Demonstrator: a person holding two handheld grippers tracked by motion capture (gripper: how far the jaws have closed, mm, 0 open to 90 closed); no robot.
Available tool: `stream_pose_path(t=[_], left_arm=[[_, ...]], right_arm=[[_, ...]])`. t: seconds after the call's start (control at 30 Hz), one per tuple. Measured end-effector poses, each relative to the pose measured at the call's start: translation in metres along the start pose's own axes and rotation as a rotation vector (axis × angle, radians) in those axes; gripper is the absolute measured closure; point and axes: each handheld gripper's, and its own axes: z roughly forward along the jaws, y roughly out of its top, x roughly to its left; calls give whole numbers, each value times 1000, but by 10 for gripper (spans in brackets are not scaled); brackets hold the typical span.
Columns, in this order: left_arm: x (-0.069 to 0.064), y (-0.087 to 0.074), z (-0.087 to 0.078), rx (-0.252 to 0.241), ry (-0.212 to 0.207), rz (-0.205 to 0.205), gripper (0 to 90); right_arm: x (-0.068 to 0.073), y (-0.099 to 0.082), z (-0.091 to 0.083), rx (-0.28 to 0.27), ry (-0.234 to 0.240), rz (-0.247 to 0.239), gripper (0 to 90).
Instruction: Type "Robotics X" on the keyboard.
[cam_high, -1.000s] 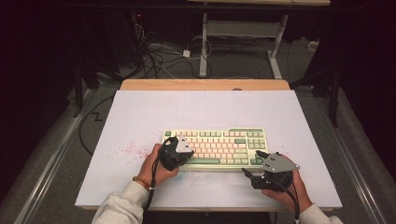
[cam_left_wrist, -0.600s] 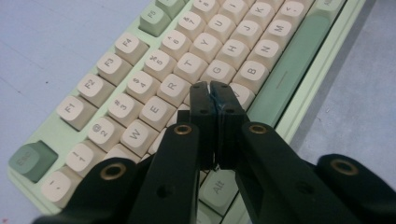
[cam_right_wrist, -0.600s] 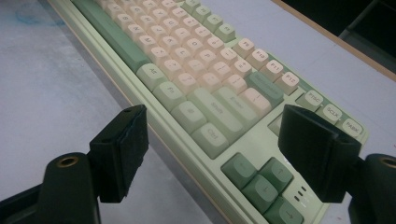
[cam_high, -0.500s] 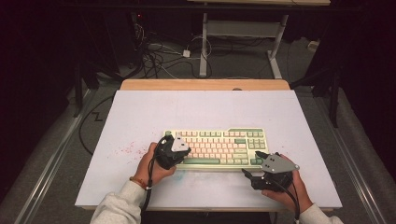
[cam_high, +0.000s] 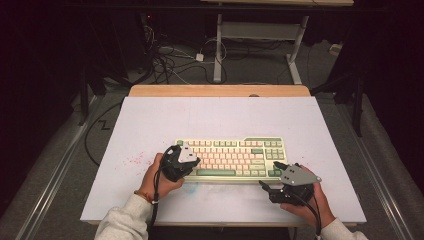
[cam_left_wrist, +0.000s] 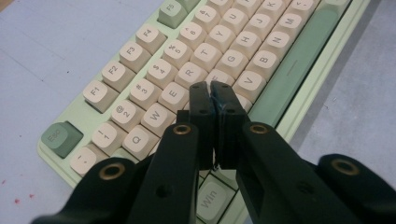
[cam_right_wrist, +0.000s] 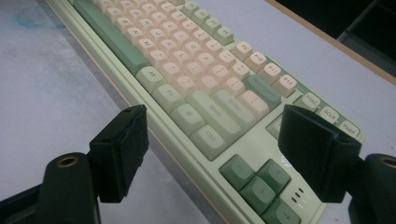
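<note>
Under the closed left gripper (cam_left_wrist: 211, 91) lies the keyboard (cam_high: 235, 156) (right gripper (cam_right_wrist: 212, 154) wide, straddling its corner).

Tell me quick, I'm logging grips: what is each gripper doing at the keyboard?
Left gripper: shut, holding nothing, tips over the keyboard letter keys.
Right gripper: open, empty, jaws astride the keyboard's near right corner.

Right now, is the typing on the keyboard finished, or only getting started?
Done: the keyboard lies flat on the table. In hand: the shut left gripper has its tips down among the letter keys near D, apparently pressing. Left: the open right gripper waits over the bottom right corner, near the arrow keys, touching nothing.
</note>
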Motion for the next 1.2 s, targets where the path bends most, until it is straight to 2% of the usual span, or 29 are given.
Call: stream_pose_path(t=[0.37, 0.77, 1.2], left_arm=[[5, -2, -3, -2, 13, -7, 853], [17, -5, -5, -15, 28, -50, 853], [18, 0, 11, 14, 9, -47, 849]], right_arm=[[1, 0, 0, 2, 1, -1, 247], [1, 0, 2, 7, 4, -2, 247], [3, 0, 4, 16, 9, -7, 248]])
